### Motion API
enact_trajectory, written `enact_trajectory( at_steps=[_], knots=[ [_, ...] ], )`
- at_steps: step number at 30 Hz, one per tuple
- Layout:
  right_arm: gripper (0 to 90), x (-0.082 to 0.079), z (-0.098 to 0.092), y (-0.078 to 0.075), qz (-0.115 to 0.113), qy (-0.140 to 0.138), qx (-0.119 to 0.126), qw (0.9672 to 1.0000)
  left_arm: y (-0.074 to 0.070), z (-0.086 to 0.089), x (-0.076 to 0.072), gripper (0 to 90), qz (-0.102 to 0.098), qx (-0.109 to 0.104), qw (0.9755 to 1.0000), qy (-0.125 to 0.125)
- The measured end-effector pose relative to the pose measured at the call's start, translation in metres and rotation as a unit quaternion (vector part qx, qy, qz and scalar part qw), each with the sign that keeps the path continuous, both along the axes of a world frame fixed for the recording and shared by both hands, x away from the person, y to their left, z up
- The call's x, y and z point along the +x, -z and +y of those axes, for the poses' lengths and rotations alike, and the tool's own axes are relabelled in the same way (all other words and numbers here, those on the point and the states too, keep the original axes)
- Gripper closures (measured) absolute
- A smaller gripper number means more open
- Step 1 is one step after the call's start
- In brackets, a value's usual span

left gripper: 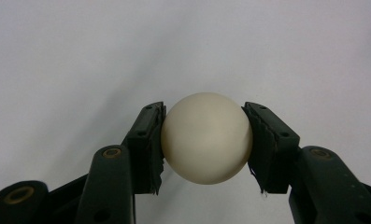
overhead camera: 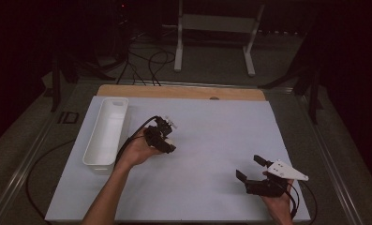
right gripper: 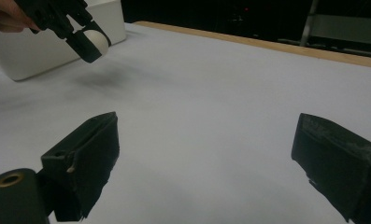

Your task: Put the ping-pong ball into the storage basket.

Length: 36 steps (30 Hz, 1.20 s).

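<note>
A cream-white ball (left gripper: 206, 137) sits pinched between both black pads of my left gripper (left gripper: 205, 140), held above the white table sheet. In the high view the left gripper (overhead camera: 167, 140) hovers over the sheet a little right of the white bin (overhead camera: 106, 132), the ball (overhead camera: 168, 140) a pale spot at its tip. The right gripper view catches the same ball (right gripper: 97, 38) from the side, in the left gripper's jaws in front of the bin (right gripper: 43, 51). My right gripper (overhead camera: 249, 168) rests low near the front right of the sheet, jaws wide apart with nothing between them (right gripper: 206, 154).
The long white bin stands along the left side of the white sheet (overhead camera: 207, 140), open and seemingly with nothing in it. A wooden board edge (overhead camera: 179, 91) runs along the far side. Cables and a white stand's legs (overhead camera: 212, 42) lie on the dark floor beyond.
</note>
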State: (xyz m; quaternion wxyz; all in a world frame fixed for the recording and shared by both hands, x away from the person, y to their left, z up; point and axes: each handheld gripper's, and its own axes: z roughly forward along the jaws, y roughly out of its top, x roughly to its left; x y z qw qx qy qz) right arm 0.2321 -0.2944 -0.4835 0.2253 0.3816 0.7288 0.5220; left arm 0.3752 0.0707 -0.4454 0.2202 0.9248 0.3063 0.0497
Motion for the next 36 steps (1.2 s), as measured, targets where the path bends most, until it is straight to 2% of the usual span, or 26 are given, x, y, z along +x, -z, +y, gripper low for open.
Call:
enact_trajectory(
  at_steps=[15, 36],
  knots=[
    [7.3, 0.000, 0.000, 0.000, 0.001, -0.002, -0.001, 1.0000, -0.008, 0.000, 0.000, 51.2, 0.000, 0.010, 0.9999, 0.005],
    [7.3, -0.001, 0.001, 0.000, 0.000, -0.002, 0.001, 1.0000, -0.019, 0.000, 0.002, 51.2, -0.003, 0.011, 0.9999, 0.007]
  ],
)
